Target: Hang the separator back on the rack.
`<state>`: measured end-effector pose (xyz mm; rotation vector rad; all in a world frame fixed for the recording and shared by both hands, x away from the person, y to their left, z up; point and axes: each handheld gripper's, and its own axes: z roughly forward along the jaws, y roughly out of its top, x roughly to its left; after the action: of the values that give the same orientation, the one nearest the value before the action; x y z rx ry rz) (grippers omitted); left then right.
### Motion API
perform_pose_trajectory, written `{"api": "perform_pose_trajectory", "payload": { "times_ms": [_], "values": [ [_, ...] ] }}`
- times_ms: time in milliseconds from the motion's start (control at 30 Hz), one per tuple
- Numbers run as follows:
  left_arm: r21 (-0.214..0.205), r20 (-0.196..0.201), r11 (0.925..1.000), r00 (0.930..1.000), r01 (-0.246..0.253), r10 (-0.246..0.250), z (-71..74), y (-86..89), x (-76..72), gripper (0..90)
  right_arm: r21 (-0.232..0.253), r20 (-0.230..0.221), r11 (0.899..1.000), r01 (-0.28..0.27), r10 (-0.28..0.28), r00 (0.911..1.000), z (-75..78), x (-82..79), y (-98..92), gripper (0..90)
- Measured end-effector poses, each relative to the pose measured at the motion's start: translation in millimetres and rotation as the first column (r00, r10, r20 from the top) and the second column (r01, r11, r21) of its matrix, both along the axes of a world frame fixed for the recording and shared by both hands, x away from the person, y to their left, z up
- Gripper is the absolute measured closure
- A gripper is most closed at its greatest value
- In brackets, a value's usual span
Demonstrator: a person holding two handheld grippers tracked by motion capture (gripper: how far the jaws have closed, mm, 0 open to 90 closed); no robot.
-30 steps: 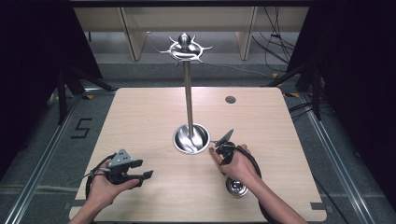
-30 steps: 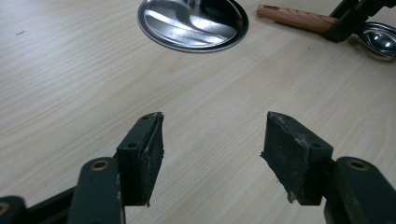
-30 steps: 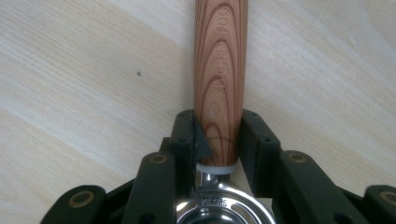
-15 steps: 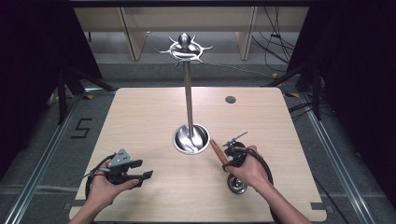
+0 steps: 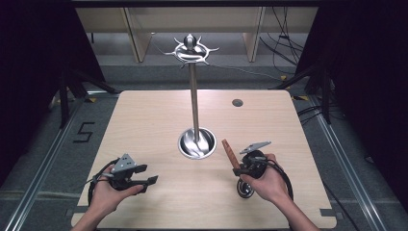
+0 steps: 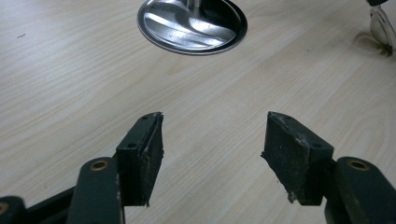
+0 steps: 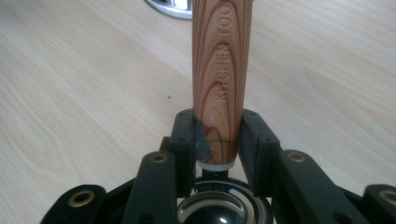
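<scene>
- Lower left of the high view: the left gripper (image 5: 146, 181) rests low over the table (image 5: 144, 120), jaws spread, nothing between them.
- Lower right: the right gripper (image 5: 239, 169) clamps a wooden-handled utensil (image 7: 219, 70), metal head (image 5: 246, 188) down at the table.
- Centre, farther back: a steel stand (image 5: 195, 106) rises from its round base (image 5: 197, 143).

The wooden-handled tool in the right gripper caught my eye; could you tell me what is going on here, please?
A person sits at a wooden table with a gripper in each hand. The right gripper is clamped on a wooden-handled utensil with a metal head, beside a tall metal hanging stand. The left gripper hovers open and empty over the table.
</scene>
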<state>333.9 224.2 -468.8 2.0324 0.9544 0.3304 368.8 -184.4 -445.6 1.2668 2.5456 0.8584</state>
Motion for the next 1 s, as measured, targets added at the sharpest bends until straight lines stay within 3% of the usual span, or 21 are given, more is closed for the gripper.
{"api": "perform_pose_trajectory", "payload": {
  "times_ms": [167,200,300,533,567,600,633,667,700,733,833,867,933,967,1000],
  "values": [
    [-0.02,0.001,0.9998,0.9999,-0.01,0.01,-1.2,-1.2,-0.8,36.9,0.011,0.031,1.0,-0.002,0.002,0.9995,5.5,-1.8,-2.5,69.6],
    [-0.021,0.001,0.9997,0.9999,-0.01,0.01,-1.3,-1.1,-0.7,36.9,0.02,0.058,1.0,0.003,-0.004,0.9983,4.4,-2.0,-2.0,69.6],
    [-0.023,0.002,0.9997,1.0,-0.008,0.008,-1.7,-1.1,-0.1,36.9,0.031,0.051,1.0,-0.003,0.002,0.9987,8.0,-4.2,-1.9,69.6],
    [-0.003,-0.004,1.0,1.0,0.006,-0.006,0.2,1.4,0.2,36.8,0.056,0.145,0.998,-0.006,-0.002,0.9894,11.1,-3.3,-3.2,69.6],
    [-0.004,-0.004,1.0,1.0,0.005,-0.005,0.1,1.4,0.2,36.8,0.057,0.132,0.998,-0.002,-0.006,0.9912,14.1,-4.0,-4.1,69.6],
    [-0.004,-0.004,1.0,1.0,0.005,-0.005,0.1,1.5,0.2,36.7,0.078,0.169,0.997,0.013,-0.026,0.9853,12.6,-3.8,-3.3,69.6],
    [-0.004,-0.004,1.0,1.0,0.004,-0.004,0.1,1.4,0.1,36.7,0.079,0.127,0.997,0.017,-0.027,0.9916,17.8,-5.3,-4.2,69.6],
    [-0.005,-0.004,1.0,1.0,0.004,-0.004,0.1,1.5,0.2,36.7,0.081,0.16,0.997,0.009,-0.022,0.9868,17.3,-4.0,-5.1,69.6],
    [-0.005,-0.004,1.0,1.0,0.003,-0.003,0.0,1.4,0.3,36.7,0.085,0.117,0.996,0.031,-0.041,0.9922,21.9,-6.5,-4.8,69.6],
    [-0.005,-0.005,1.0,1.0,0.003,-0.003,0.0,1.4,0.4,36.7,0.081,0.162,0.997,0.006,-0.019,0.9867,22.3,-3.1,-7.2,69.6],
    [-0.012,0.002,0.9999,1.0,-0.007,0.007,-0.3,0.8,0.5,36.6,0.092,0.152,0.995,0.028,-0.042,0.9874,23.9,-4.2,-6.5,69.6],
    [-0.026,0.003,0.9996,0.9999,-0.013,0.013,-0.9,0.0,0.3,36.6,0.094,0.181,0.995,0.025,-0.042,0.9826,23.1,-3.6,-6.9,69.6],
    [-0.024,-0.005,0.9997,1.0,-0.008,0.008,-0.5,0.5,0.3,36.6,0.098,0.169,0.994,0.037,-0.053,0.9843,26.6,-4.6,-7.1,69.6],
    [-0.028,0.004,0.9995,0.9999,-0.016,0.016,-0.8,0.1,-0.1,36.6,0.102,0.207,0.994,0.023,-0.044,0.9774,25.5,-3.1,-7.8,69.6],
    [-0.028,0.005,0.9995,0.9999,-0.015,0.016,-0.7,0.3,-0.2,36.6,0.105,0.198,0.994,0.028,-0.048,0.9789,27.6,-3.7,-7.7,69.6]
  ]
}}
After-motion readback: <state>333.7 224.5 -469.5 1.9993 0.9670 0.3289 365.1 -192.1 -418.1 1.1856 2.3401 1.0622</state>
